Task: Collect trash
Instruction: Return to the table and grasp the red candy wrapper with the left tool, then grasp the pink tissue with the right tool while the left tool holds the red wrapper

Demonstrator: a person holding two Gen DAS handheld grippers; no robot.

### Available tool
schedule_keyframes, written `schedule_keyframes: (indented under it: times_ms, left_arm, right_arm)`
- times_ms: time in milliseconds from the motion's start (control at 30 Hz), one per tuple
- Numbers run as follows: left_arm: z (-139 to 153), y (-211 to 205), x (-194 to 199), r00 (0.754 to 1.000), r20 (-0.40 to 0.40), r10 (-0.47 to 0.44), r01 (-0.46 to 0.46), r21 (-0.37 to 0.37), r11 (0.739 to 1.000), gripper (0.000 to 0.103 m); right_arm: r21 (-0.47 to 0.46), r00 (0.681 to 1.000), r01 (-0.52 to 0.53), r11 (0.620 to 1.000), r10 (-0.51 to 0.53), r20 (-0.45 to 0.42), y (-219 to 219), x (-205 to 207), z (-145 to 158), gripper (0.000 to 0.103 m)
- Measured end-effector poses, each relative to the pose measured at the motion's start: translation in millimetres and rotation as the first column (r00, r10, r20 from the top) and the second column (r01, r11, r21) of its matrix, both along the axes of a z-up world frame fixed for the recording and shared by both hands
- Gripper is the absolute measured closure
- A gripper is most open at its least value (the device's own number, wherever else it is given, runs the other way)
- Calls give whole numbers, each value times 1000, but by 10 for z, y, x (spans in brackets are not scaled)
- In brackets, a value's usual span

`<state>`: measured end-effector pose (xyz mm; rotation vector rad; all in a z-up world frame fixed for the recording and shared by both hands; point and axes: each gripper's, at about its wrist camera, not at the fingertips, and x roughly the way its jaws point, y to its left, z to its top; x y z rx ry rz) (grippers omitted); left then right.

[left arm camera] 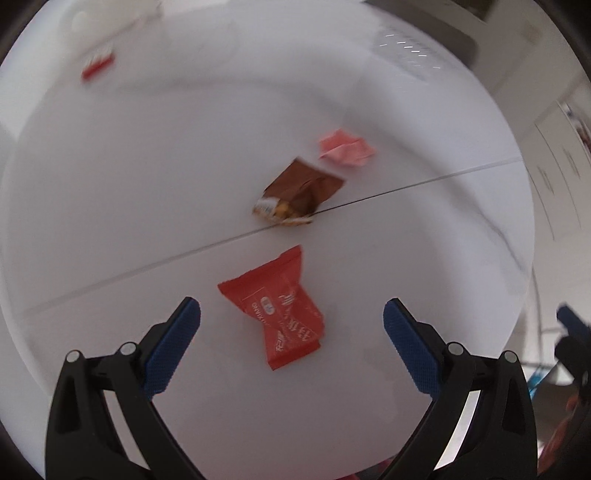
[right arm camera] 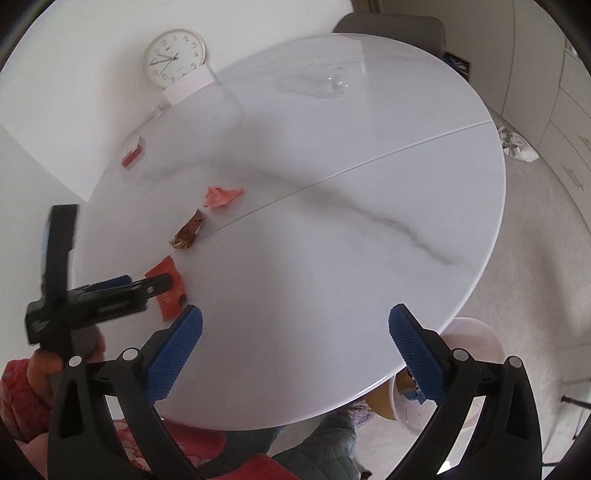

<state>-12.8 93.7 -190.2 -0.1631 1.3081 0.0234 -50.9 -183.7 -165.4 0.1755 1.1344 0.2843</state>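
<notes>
Round white marble-pattern table with a seam running across its top. Three pieces of trash lie in a loose line on its left half, as seen from the right wrist.

Red wrapper: flat on the table, on the near side of the seam. Left gripper hangs over it with jaws spread wide; the wrapper lies between the blue pads but neither pad touches it. From the right wrist, one finger of that gripper crosses in front of the wrapper.

Brown wrapper: crumpled, torn at one end, lying at the seam just beyond the red one.

Pink paper: crumpled, just past the brown wrapper, close to it but apart.

Right gripper: jaws spread wide, nothing between them, over the bare near part of the table, well apart from the trash.

Containers: a white bin stands on the floor below the near table edge, partly hidden by the right gripper's finger. Inside it some brown and blue scrap shows; its kind cannot be told. A clear glass bowl sits at the far side of the table; its contents cannot be made out.

Other items: a small red-and-white box near the table's far left edge, a round clock against the wall, a grey chair behind the table. A red sleeve shows at lower left.
</notes>
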Motion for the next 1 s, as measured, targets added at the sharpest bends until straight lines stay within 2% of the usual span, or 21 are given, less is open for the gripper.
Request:
schedule_keyframes:
  times_ms: [67, 167, 267, 333, 400, 600, 833, 1000]
  left_arm:
    - [-88, 18, 24, 999, -25, 30, -30, -17, 999, 10]
    - [-194, -36, 39, 996, -72, 58, -61, -39, 997, 20]
    - [-286, -41, 31, 992, -107, 65, -71, -50, 996, 44]
    - [-264, -91, 27, 994, -93, 52, -56, -37, 998, 59]
    - [-248, -116, 22, 995, -96, 28, -31, -33, 999, 68]
    - [-53, 62, -8, 999, -48, 10, -11, -9, 1000, 71]
    - [383, 494, 52, 997, 76, -24, 16, 100, 995, 71]
    - [508, 826, 113, 994, 108, -29, 17, 109, 994, 71]
  right_arm:
    - [-5, 1000, -2, 1000, 2, 0, 26, -8, 11, 3]
    - [-5, 1000, 7, 1000, -7, -5, 58, -13, 14, 3]
    - [-10, 1000, 16, 1000, -16, -5, 50, -11, 10, 3]
    - [-13, 1000, 14, 1000, -14, -4, 71, 19, 3, 3]
    - [-14, 1000, 6, 1000, -6, 3, 104, 49, 7, 3]
    - [-19, 998, -60, 998, 61, 17, 483, 294, -37, 3]
    - [-5, 990, -128, 992, 128, -52, 1402, 817, -374, 3]
    - [-70, 990, -113, 991, 106, -96, 2017, 1109, -639, 3]
